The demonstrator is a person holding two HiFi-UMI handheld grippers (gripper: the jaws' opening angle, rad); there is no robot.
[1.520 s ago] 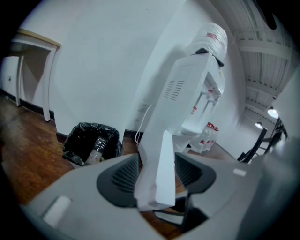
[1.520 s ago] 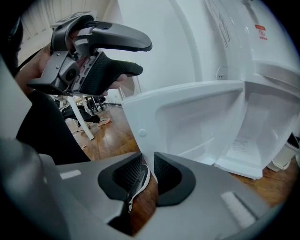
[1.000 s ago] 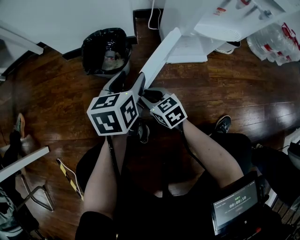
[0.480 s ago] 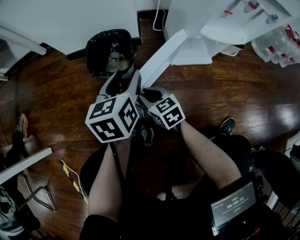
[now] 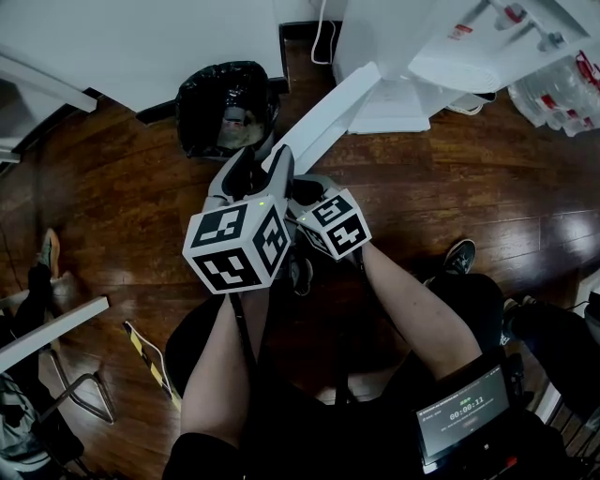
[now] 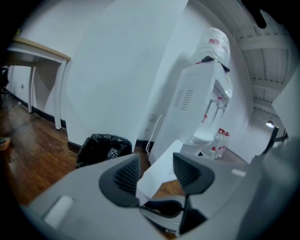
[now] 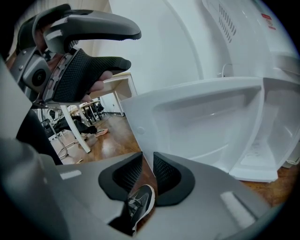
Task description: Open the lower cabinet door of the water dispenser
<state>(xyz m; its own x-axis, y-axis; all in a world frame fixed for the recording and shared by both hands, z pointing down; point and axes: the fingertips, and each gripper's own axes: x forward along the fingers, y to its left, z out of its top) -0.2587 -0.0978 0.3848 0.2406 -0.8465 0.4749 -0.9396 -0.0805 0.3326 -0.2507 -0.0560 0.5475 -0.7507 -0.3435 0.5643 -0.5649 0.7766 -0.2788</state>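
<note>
The white water dispenser [image 5: 394,28] [image 6: 197,103] stands at the top right. Its lower cabinet door [image 5: 328,108] [image 7: 206,126] is swung wide open, with its recessed inner face showing in the right gripper view. My right gripper [image 5: 298,187] [image 7: 147,161] is shut on the door's free edge, which runs down into the thin gap between its pads. My left gripper [image 5: 264,157] [image 6: 156,161] sits just above, at the same end of the door [image 6: 152,180]. Its jaws are closing with the door's edge between them, and the pads do not press on it.
A bin with a black bag [image 5: 225,98] [image 6: 103,147] stands on the wooden floor left of the door. Clear plastic bottles [image 5: 553,84] lie right of the dispenser. A white desk [image 6: 37,56] stands along the left wall. My shoe [image 7: 140,204] is below the door.
The left gripper's jaws have drawn closer together around the door's free end. The right gripper has kept its hold and shifted slightly sideways with the door.
</note>
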